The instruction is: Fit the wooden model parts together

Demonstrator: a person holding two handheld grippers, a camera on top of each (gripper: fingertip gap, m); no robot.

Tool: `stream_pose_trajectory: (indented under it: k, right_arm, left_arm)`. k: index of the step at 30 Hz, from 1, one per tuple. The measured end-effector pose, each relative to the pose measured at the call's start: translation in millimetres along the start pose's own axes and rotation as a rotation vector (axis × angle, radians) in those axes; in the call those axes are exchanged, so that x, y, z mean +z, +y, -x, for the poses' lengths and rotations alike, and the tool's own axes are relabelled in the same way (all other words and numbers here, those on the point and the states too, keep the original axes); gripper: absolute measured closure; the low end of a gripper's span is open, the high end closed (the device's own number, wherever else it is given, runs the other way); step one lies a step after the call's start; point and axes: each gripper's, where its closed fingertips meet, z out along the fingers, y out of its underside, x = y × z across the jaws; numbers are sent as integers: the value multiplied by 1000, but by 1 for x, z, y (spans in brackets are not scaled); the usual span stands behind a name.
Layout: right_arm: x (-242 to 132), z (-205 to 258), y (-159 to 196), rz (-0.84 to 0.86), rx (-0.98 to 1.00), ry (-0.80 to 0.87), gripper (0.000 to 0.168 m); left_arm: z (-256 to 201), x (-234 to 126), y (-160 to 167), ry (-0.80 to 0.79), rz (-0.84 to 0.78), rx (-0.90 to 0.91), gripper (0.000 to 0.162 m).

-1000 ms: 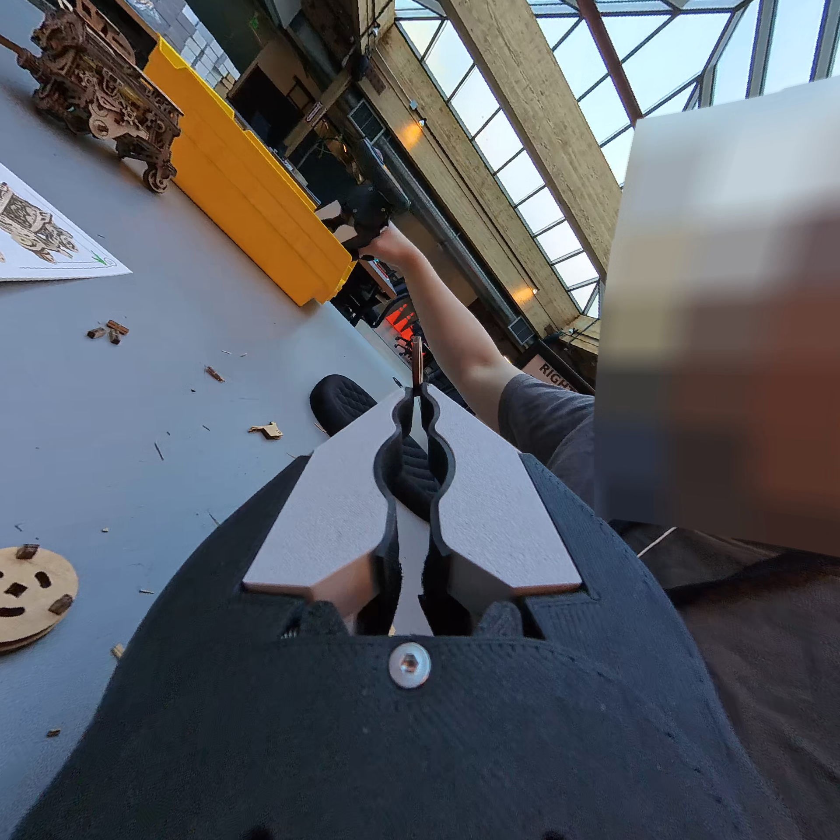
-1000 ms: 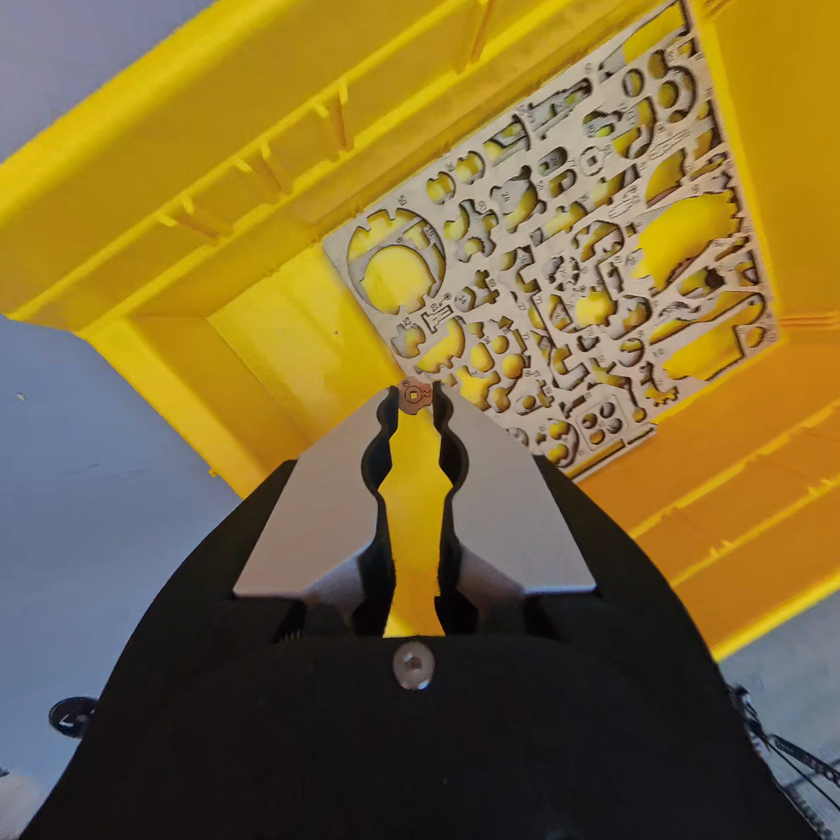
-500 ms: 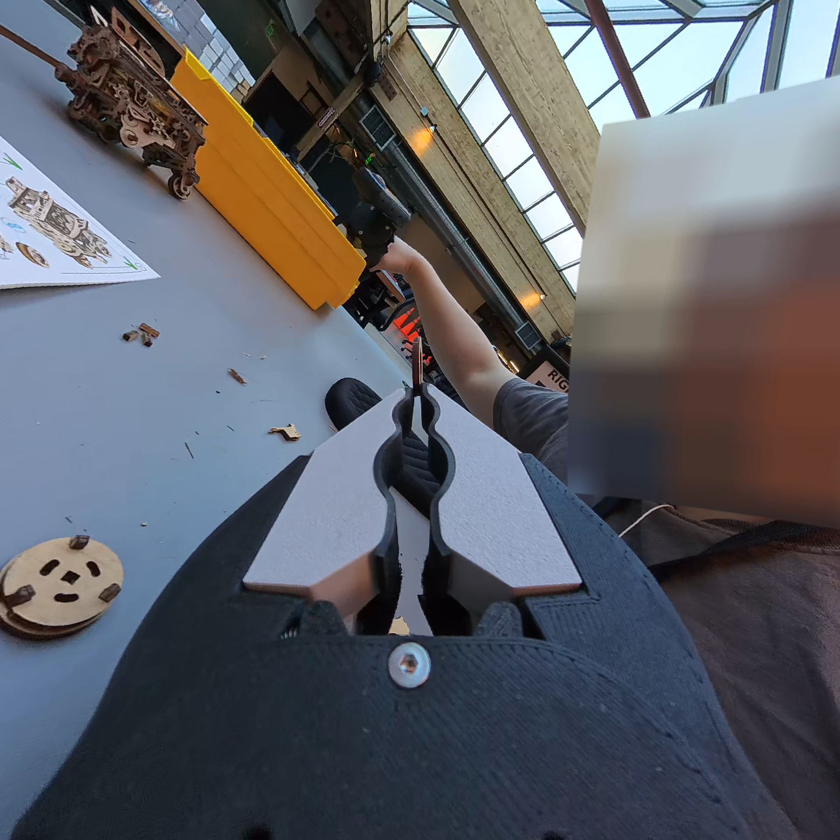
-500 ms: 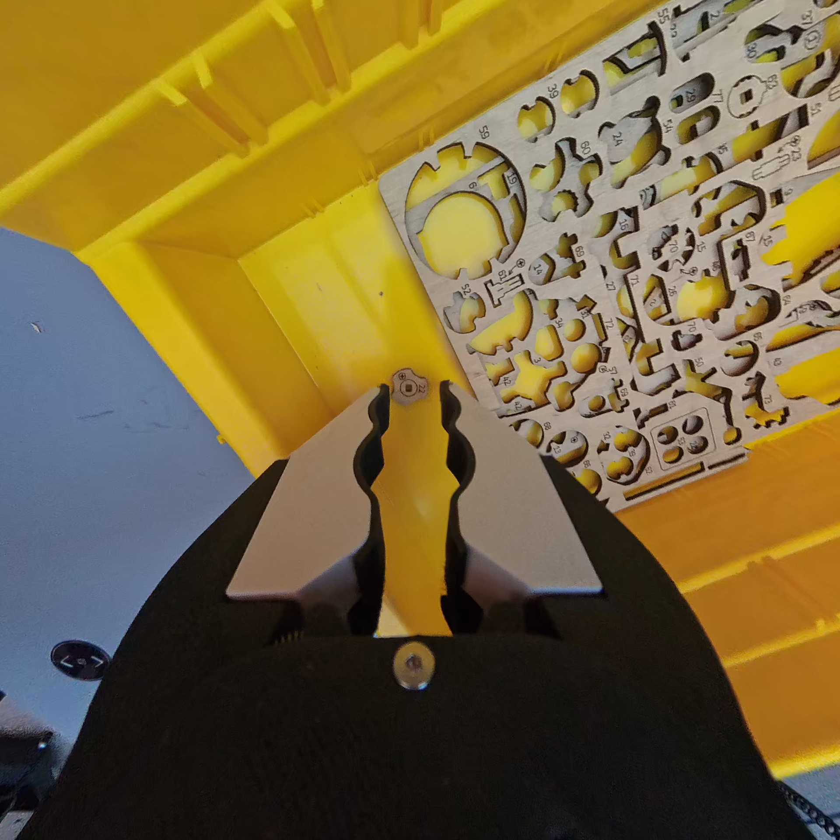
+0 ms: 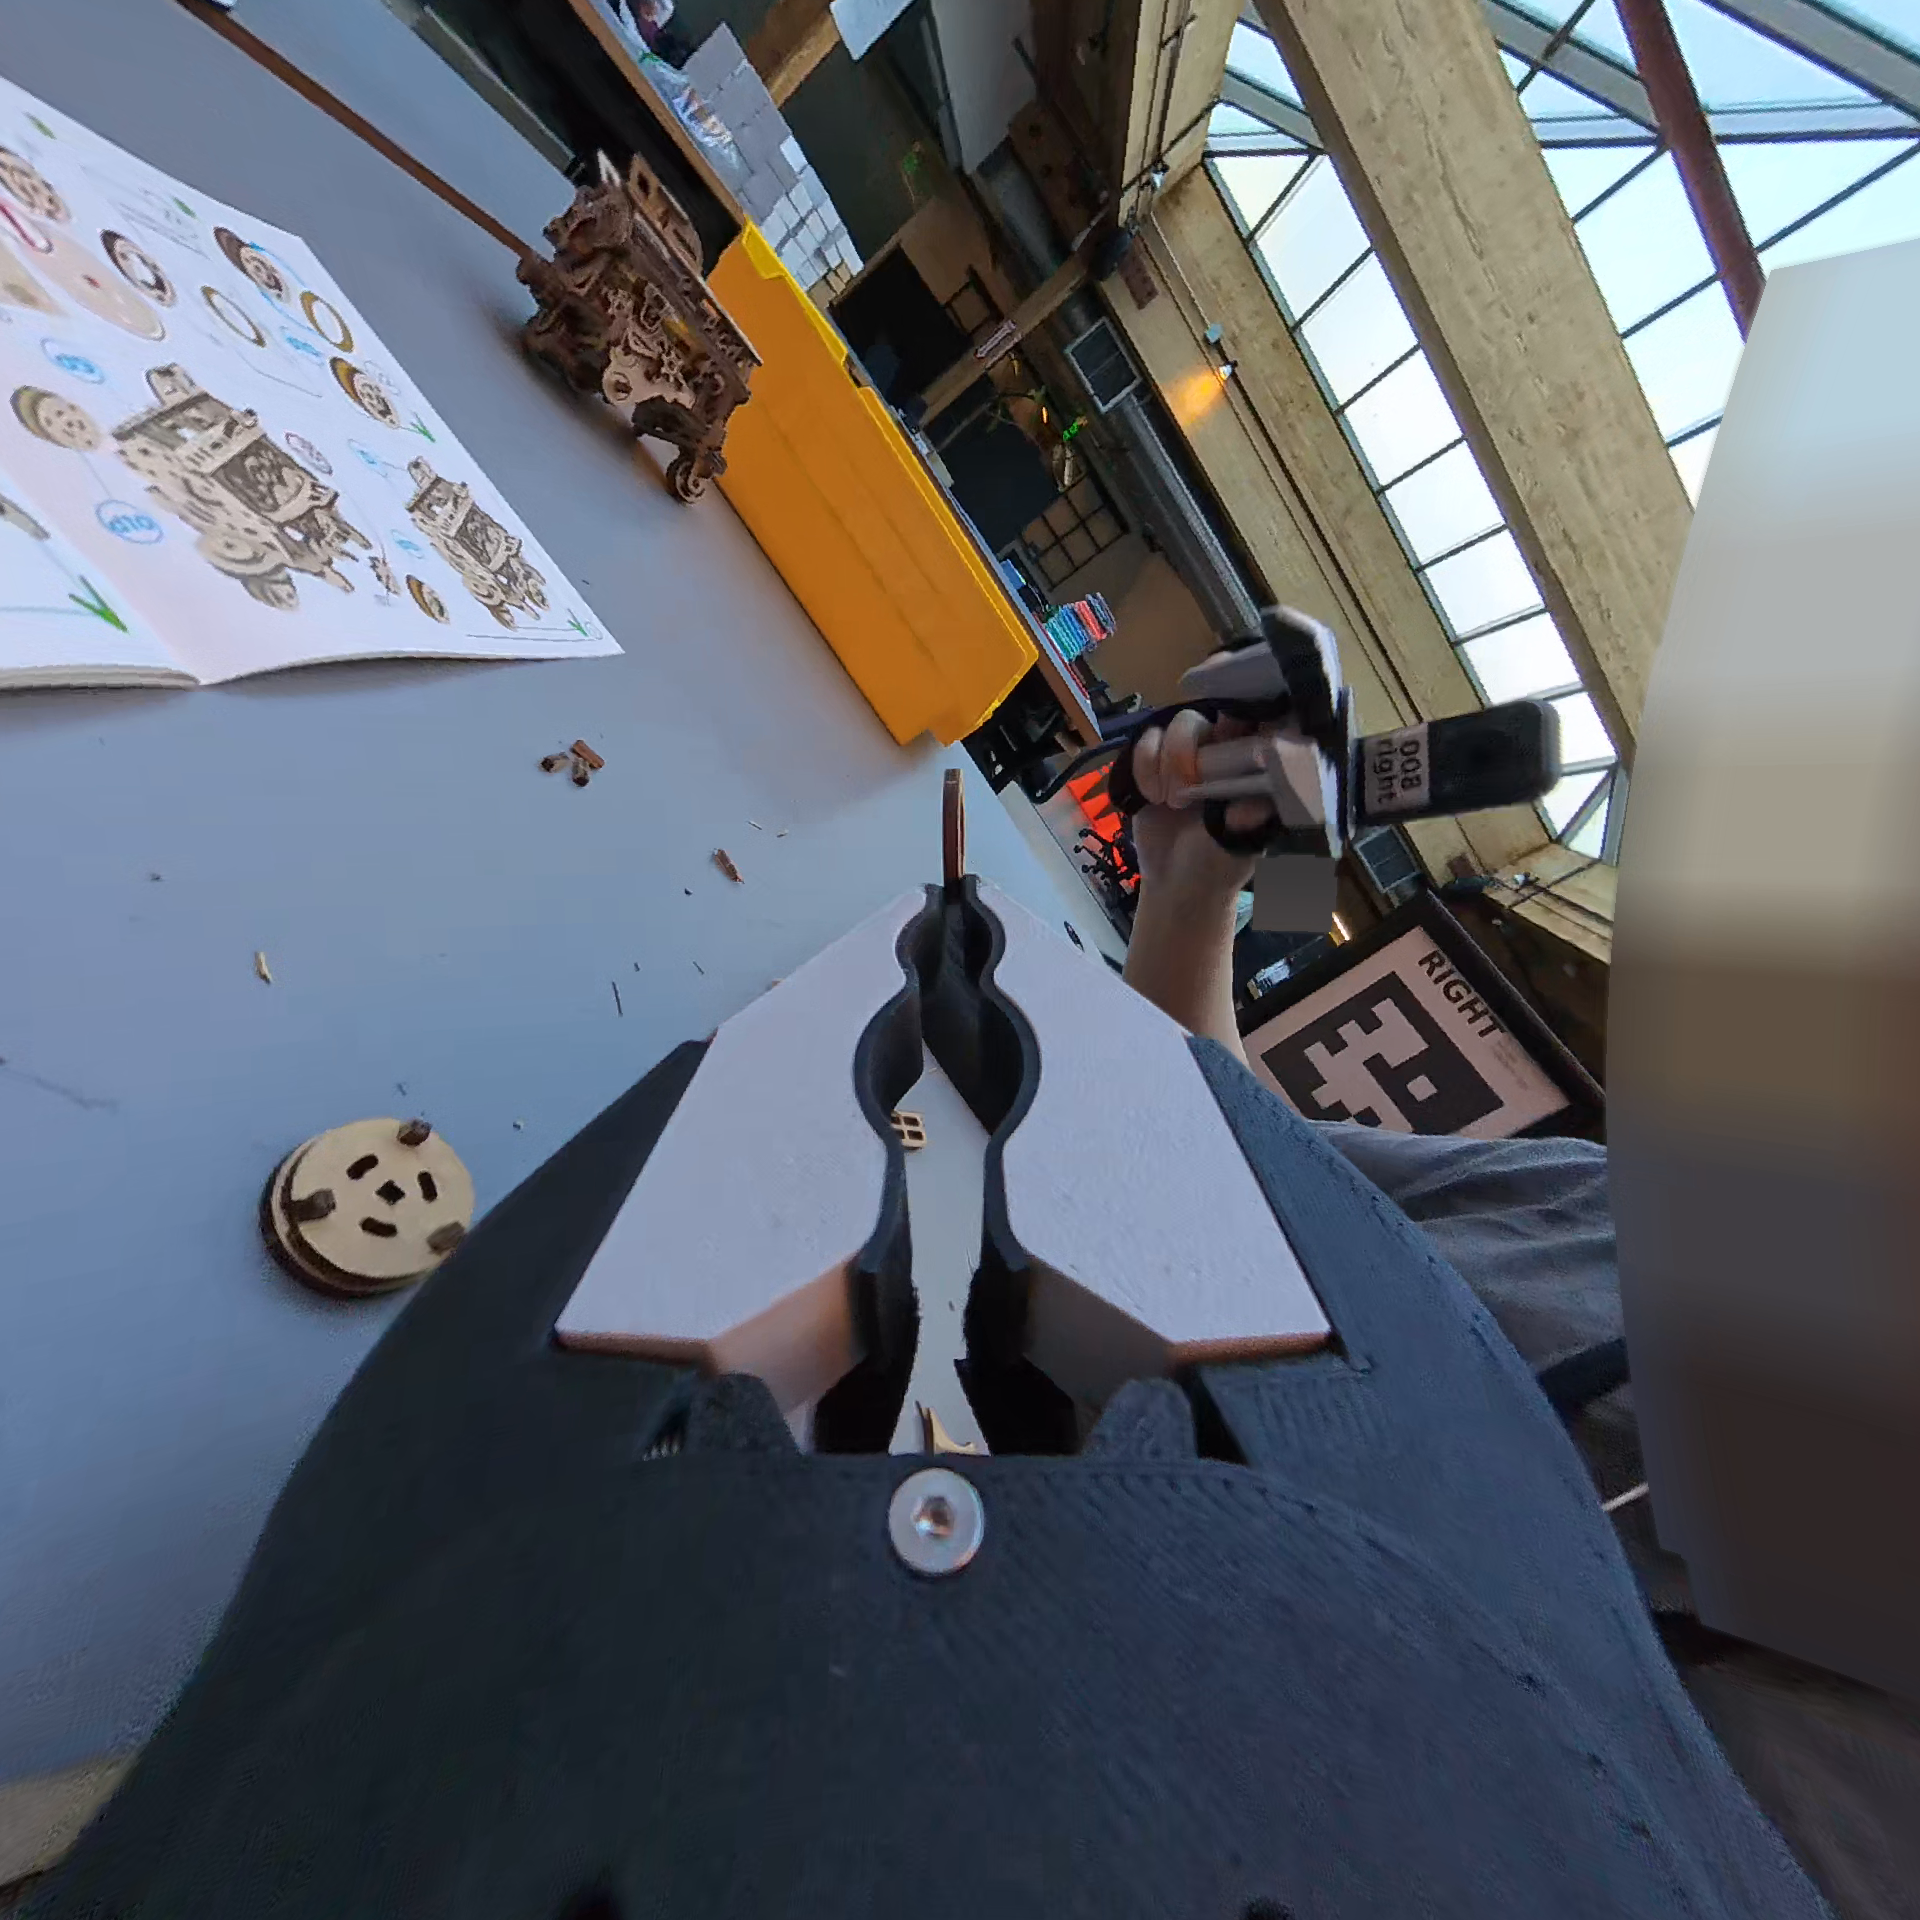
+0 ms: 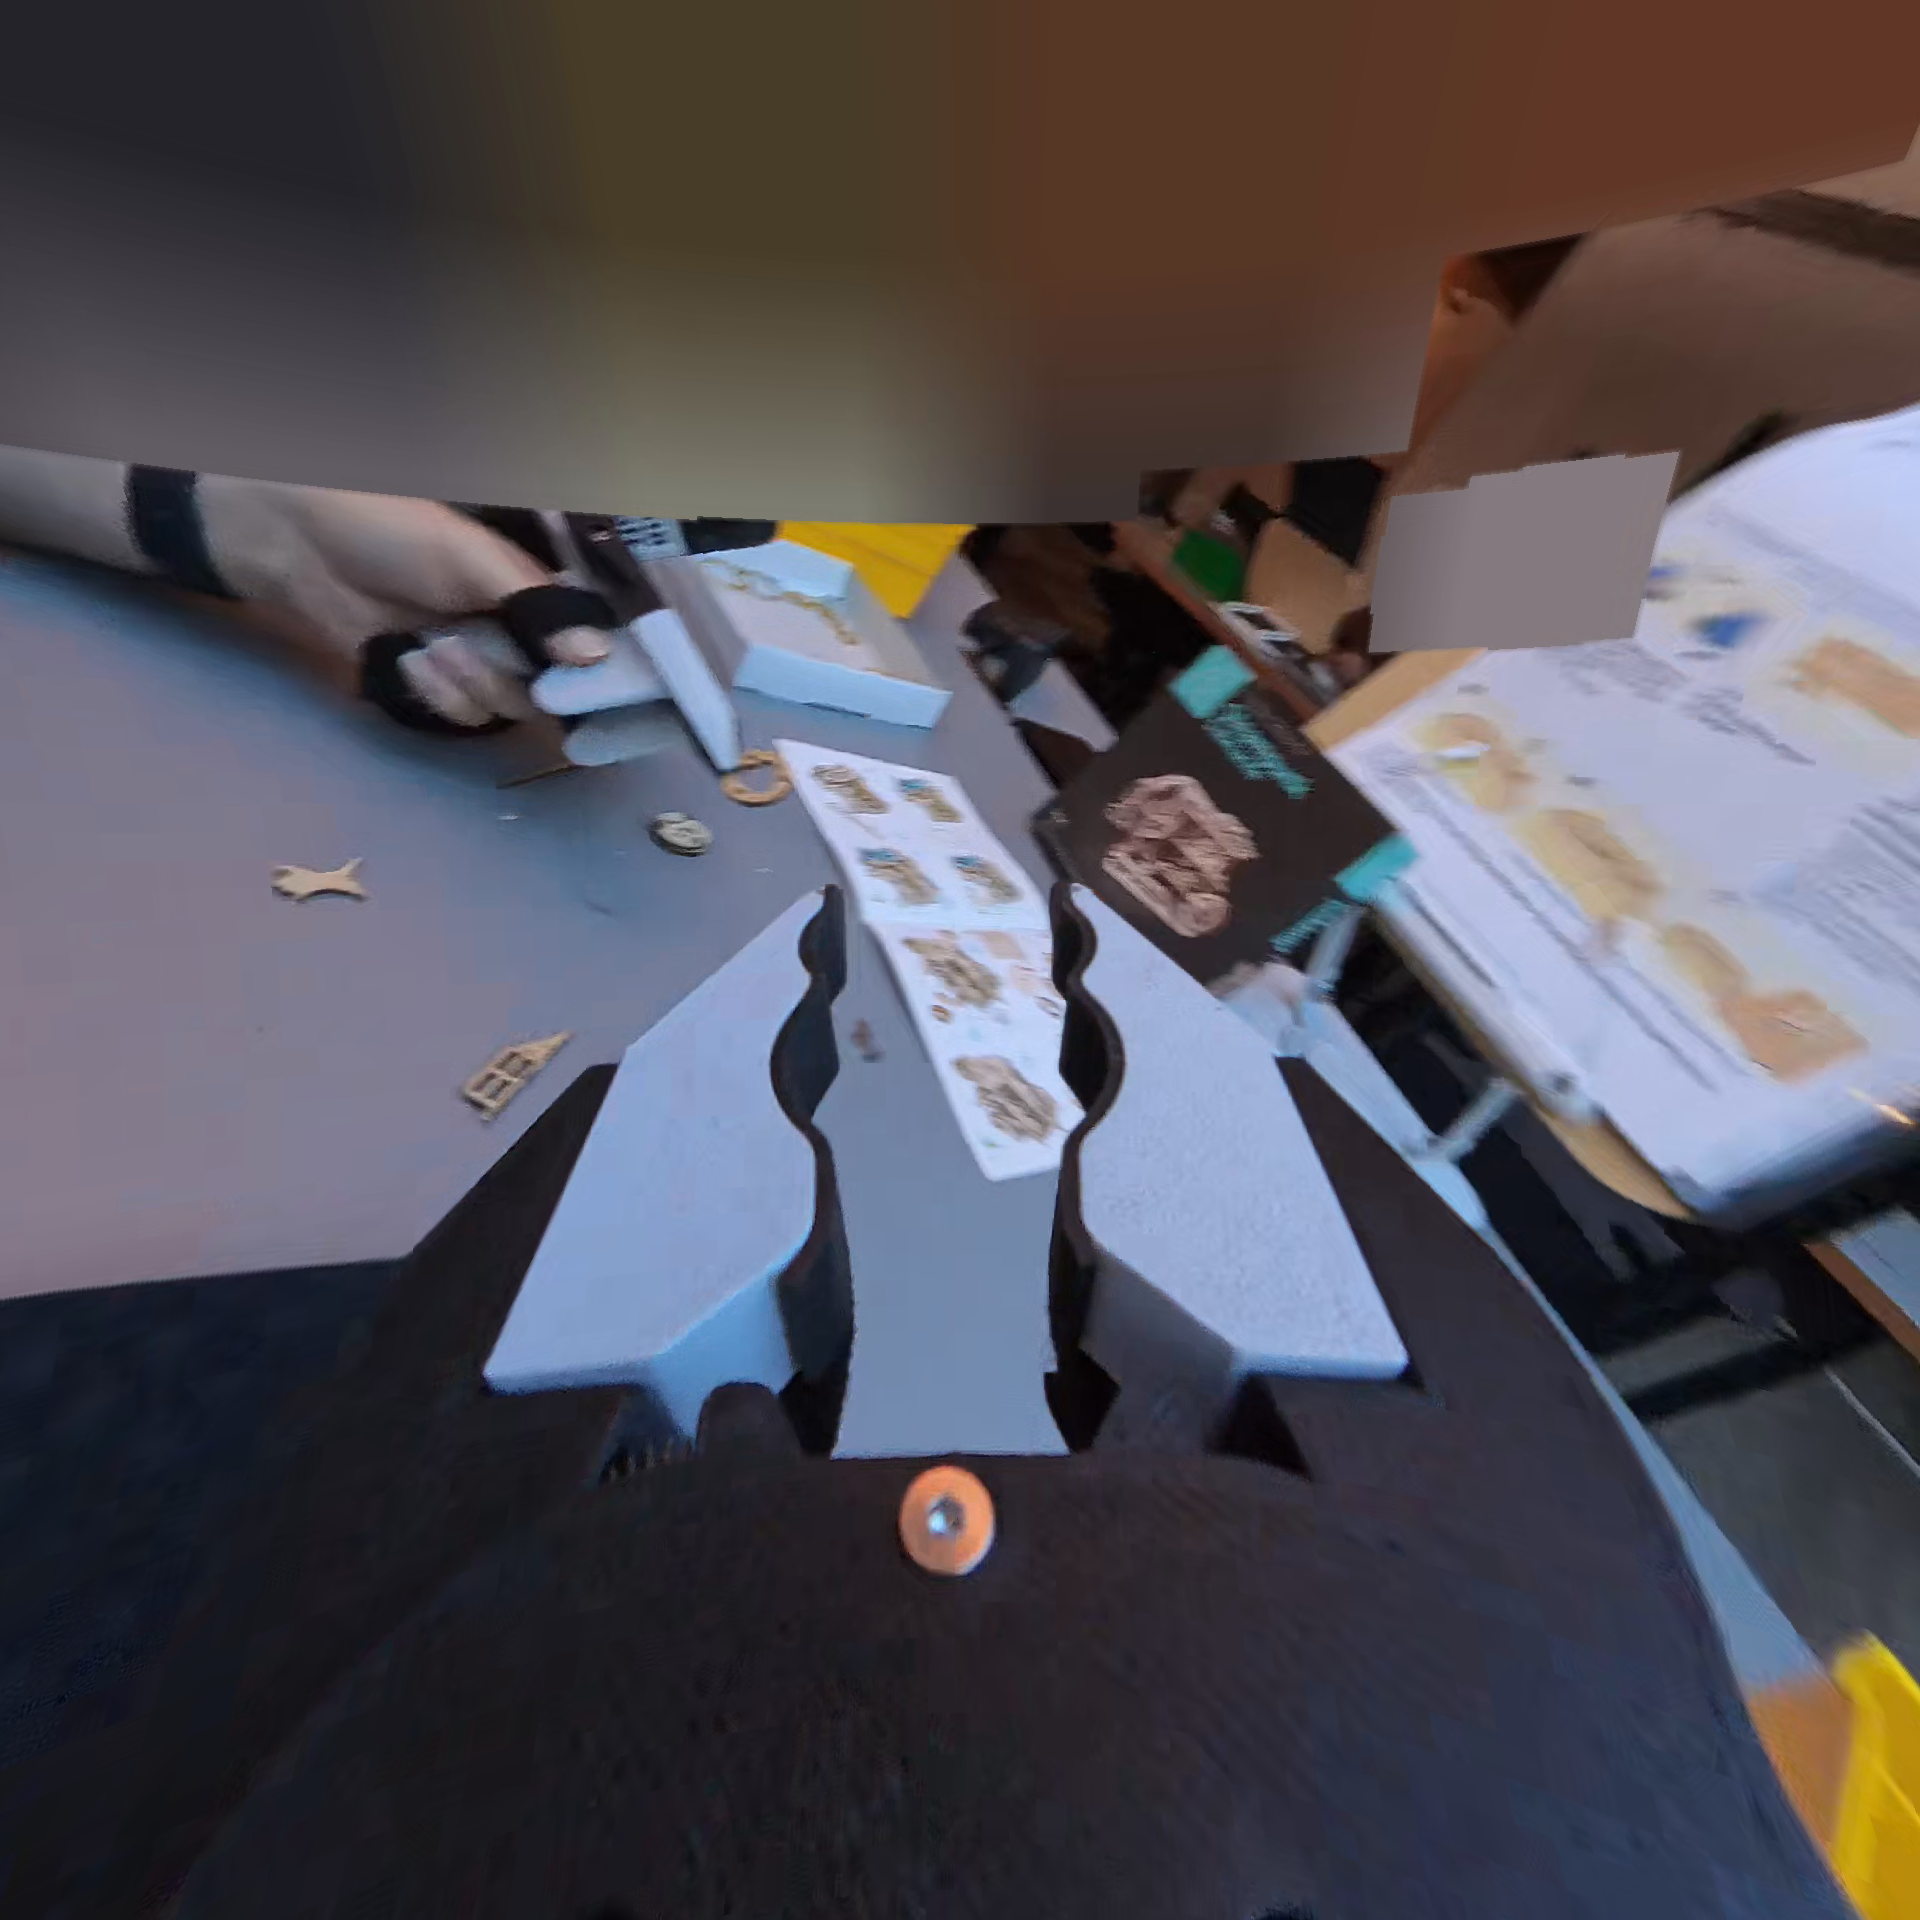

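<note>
My left gripper (image 5: 953,896) is shut on a thin wooden disc (image 5: 953,826), seen edge-on and sticking out past the tips above the grey table (image 5: 312,935). A round wooden wheel assembly (image 5: 366,1205) lies on the table to its left. My right gripper (image 6: 943,909) is open and empty above the table; it also shows far off in the left wrist view (image 5: 1299,748), held in a hand. The left gripper shows at the back of the right wrist view (image 6: 665,675). The picture there is blurred by motion.
A built wooden model (image 5: 634,312) stands beside a yellow bin (image 5: 862,509). An open instruction booklet (image 5: 208,436) lies at the left. Loose pieces (image 6: 317,881) (image 6: 509,1070), a black box (image 6: 1216,831), a white box (image 6: 821,634) and a propped manual (image 6: 1662,831) are around. Spacing between my two grippers at the tips: around 20 centimetres. My right tips are roughly 30 centimetres from the built wooden model (image 5: 634,312).
My right gripper opened, let a small round wooden piece go in the yellow bin, then swung away to face the table. My left gripper turned toward the table, still gripping the disc.
</note>
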Motion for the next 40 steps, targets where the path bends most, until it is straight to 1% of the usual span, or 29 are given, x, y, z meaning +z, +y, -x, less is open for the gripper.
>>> stream_pose_trajectory:
  k: [2, 3, 5, 7, 8, 9, 11, 13, 16, 17, 19, 20, 22, 24, 26, 29, 31, 32, 33, 35, 37, 38, 40]
  right_arm:
    - [52, 52, 4, 64, -46, -161, 127]
    - [72, 69, 9, 103, -83, -208, 127]
    - [109, 83, 16, 152, -160, -216, 127]
    - [137, 94, 17, 186, -208, -237, 124]
    - [147, 100, 20, 220, -235, -260, 124]
    - [156, 101, 21, 244, -254, -246, 123]
    - [166, 107, 19, 246, -255, -256, 126]
    - [172, 111, 16, 239, -223, -273, 127]
    - [173, 120, 14, 236, -189, -351, 130]
    - [172, 123, 11, 228, -161, -382, 128]
    - [168, 122, 3, 207, -75, -429, 131]
    - [165, 120, -3, 184, 5, -458, 132]
    - [162, 112, -11, 158, 247, -528, 136]
    - [159, 107, -17, 123, 516, -639, 139]
    - [157, 107, -16, 106, 710, -738, 141]
    - [159, 113, -6, 112, 842, -794, 141]
    - [159, 118, -2, 132, 913, -833, 144]
    - [158, 122, -1, 139, 926, -859, 152]
    - [155, 125, -2, 131, 926, -890, 166]
    - [153, 118, -4, 103, 968, -877, 167]
    - [149, 106, -14, 20, 1057, -879, 168]
    - [148, 94, -19, -46, 1148, -859, 168]
    - [140, 72, -30, -188, 1343, -882, 168]
  left_arm:
    - [0, -2, 4, -6, 1, -33, 162]
    - [0, -3, 7, -11, 3, -48, 162]
    - [-2, -8, 10, -29, -2, -60, 162]
    - [0, -15, 11, -74, -18, -52, 162]
    - [-1, -19, 11, -85, -33, -47, 162]
    - [-3, -24, 10, -89, -45, -49, 162]
    - [-9, -32, 10, -82, -53, -51, 162]
    - [-12, -40, 11, -83, -57, -45, 162]
    - [-15, -49, 16, -85, -28, -40, 162]
    - [-17, -51, 17, -77, -18, -42, 162]
    - [-20, -54, 18, -61, 12, -48, 162]
    - [-22, -55, 21, -57, 48, -47, 162]
    - [-23, -57, 28, -59, 136, -31, 162]
    - [-25, -57, 31, -70, 208, 10, 161]
    - [-25, -57, 32, -92, 261, 45, 161]
    - [-30, -55, 33, -96, 340, 81, 161]
    - [-31, -52, 35, -110, 382, 107, 161]
    - [-32, -50, 35, -116, 394, 116, 161]
    - [-33, -48, 34, -116, 402, 117, 161]
    - [-33, -45, 30, -133, 393, 120, 161]
    - [-44, -42, 19, -92, 329, 108, 161]
    - [-51, -42, 11, -71, 278, 112, 162]
    - [-65, -44, -6, -28, 143, 148, 156]
